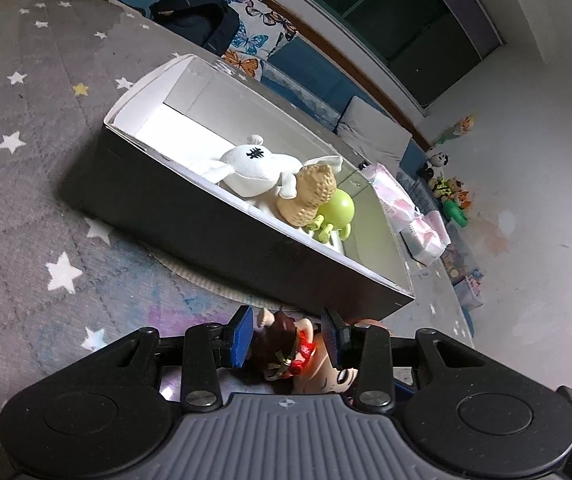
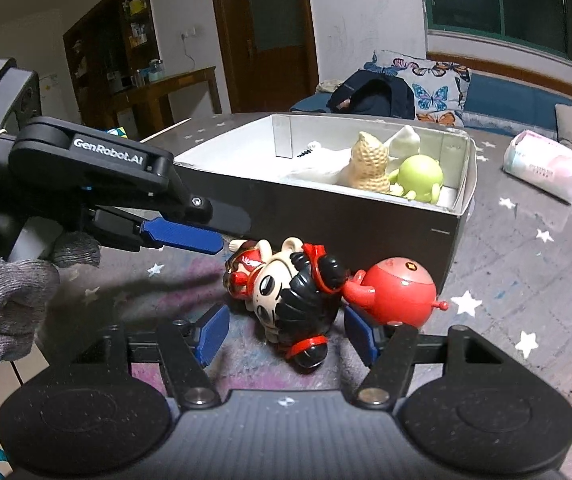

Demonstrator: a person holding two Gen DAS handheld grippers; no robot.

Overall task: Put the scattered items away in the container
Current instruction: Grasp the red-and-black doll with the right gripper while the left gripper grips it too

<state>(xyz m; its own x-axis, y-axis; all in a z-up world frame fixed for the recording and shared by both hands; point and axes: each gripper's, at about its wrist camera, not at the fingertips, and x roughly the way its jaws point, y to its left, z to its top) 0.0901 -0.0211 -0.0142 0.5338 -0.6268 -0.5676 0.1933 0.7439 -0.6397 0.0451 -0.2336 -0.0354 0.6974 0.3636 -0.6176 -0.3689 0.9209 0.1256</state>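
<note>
Right gripper (image 2: 284, 334) half-open, straddling black-haired doll (image 2: 286, 300), pads clear; red round toy (image 2: 396, 294) at three o'clock; left gripper (image 2: 182, 238) open.

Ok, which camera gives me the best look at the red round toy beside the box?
The right wrist view. It shows the whole red round toy lying on the star-patterned cloth against the box, next to the black-haired doll. In the left wrist view only an orange-red sliver peeks past the left gripper.
</note>
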